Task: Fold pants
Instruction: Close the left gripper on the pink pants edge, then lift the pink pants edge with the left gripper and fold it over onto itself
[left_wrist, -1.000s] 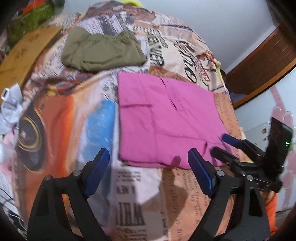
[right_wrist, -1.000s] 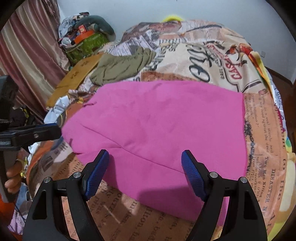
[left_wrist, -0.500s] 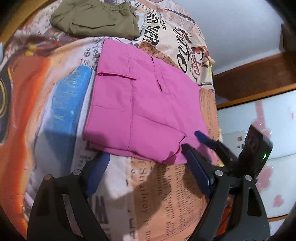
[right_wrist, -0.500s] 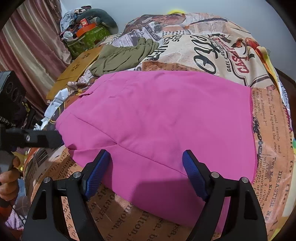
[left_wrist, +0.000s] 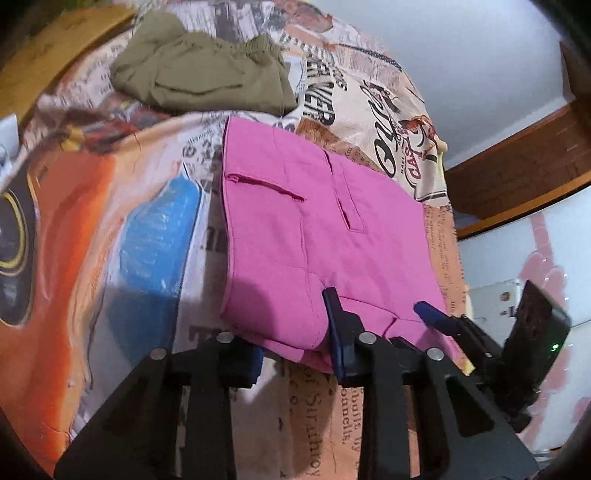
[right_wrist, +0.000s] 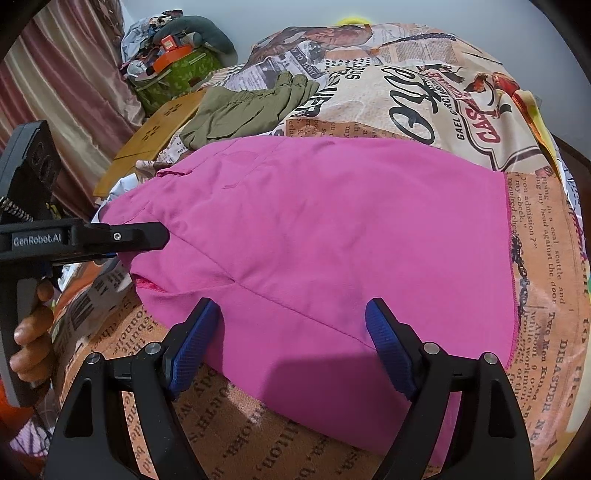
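Pink pants (left_wrist: 314, 243) lie folded into a flat rectangle on the printed bedspread (left_wrist: 92, 221); they also fill the right wrist view (right_wrist: 332, 240). My left gripper (left_wrist: 295, 354) has narrowed around the near left corner of the pants, one finger on top of the cloth and one under its edge; from the right wrist view (right_wrist: 155, 236) it reaches onto that corner. My right gripper (right_wrist: 291, 343) is open, with its fingers on either side of the near edge of the pants; it shows at the right of the left wrist view (left_wrist: 439, 317).
Folded olive pants (left_wrist: 203, 77) lie at the far end of the bed, also seen from the right (right_wrist: 251, 107). A wooden board (right_wrist: 155, 136) and a pile of bags (right_wrist: 173, 62) sit beyond the left side. A wooden door frame (left_wrist: 517, 173) stands at right.
My left gripper has moved forward onto the near corner of the pink pants and its jaws have closed in from wide open. My right gripper has crept slightly closer to the near edge.
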